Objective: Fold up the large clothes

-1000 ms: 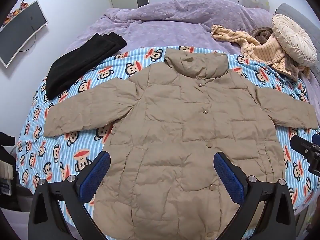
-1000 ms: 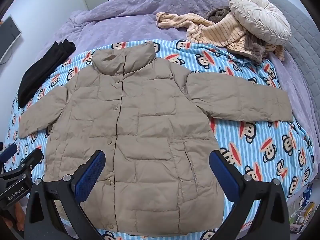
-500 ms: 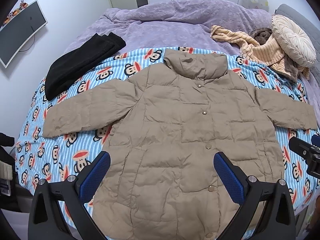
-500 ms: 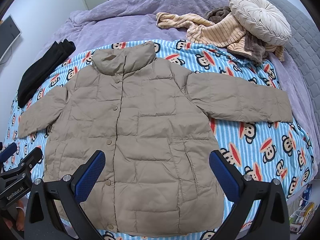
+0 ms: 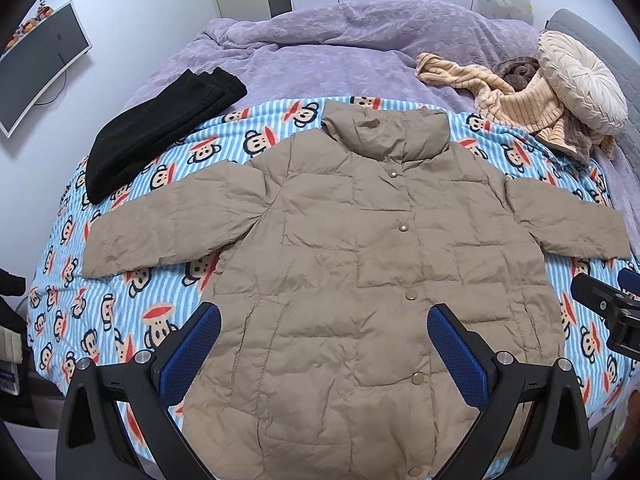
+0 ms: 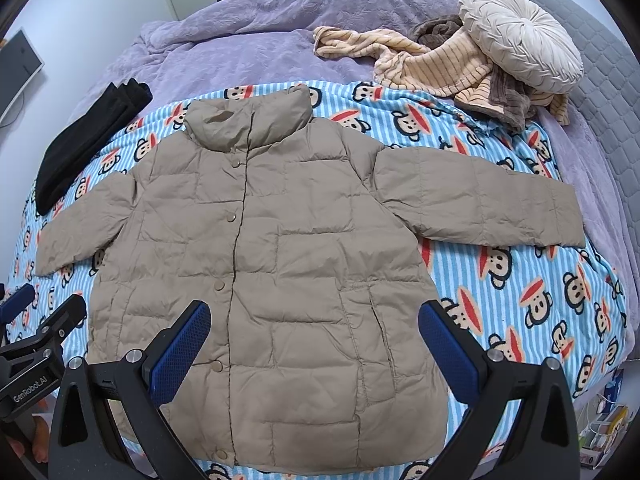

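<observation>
Quilted tan puffer jacket (image 5: 360, 272) lies flat on striped fleece blanket (image 5: 132, 292).

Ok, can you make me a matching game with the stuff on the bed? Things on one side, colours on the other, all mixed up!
Things:
1. jacket
2. trousers
3. cushion
4. duvet

Colours:
A. purple
B. cream
C. tan
D. black

Pairs: 1-C, 2-D, 3-B, 4-A
</observation>
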Motion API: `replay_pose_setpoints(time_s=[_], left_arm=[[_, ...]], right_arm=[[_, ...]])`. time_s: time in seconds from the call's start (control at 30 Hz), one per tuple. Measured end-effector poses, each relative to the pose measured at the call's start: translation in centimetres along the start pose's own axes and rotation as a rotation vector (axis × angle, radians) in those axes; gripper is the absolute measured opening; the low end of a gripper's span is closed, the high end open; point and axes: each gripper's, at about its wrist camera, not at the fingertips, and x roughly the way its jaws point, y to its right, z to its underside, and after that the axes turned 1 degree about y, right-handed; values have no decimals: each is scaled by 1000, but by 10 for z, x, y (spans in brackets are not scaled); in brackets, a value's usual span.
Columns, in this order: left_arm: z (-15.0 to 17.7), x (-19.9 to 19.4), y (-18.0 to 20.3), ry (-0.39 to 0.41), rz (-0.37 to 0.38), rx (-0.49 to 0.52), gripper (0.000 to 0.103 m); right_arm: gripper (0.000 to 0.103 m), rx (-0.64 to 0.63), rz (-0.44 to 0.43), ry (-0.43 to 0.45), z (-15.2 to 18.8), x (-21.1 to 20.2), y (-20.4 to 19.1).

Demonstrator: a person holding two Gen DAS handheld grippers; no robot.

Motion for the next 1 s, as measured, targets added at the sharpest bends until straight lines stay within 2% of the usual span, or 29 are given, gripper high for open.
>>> replay_pose_setpoints(time_s=[1.0], left_arm=[[2, -1, -3, 3, 1, -5, 103]], right_arm=[[103, 0, 0, 3, 0, -1, 0]])
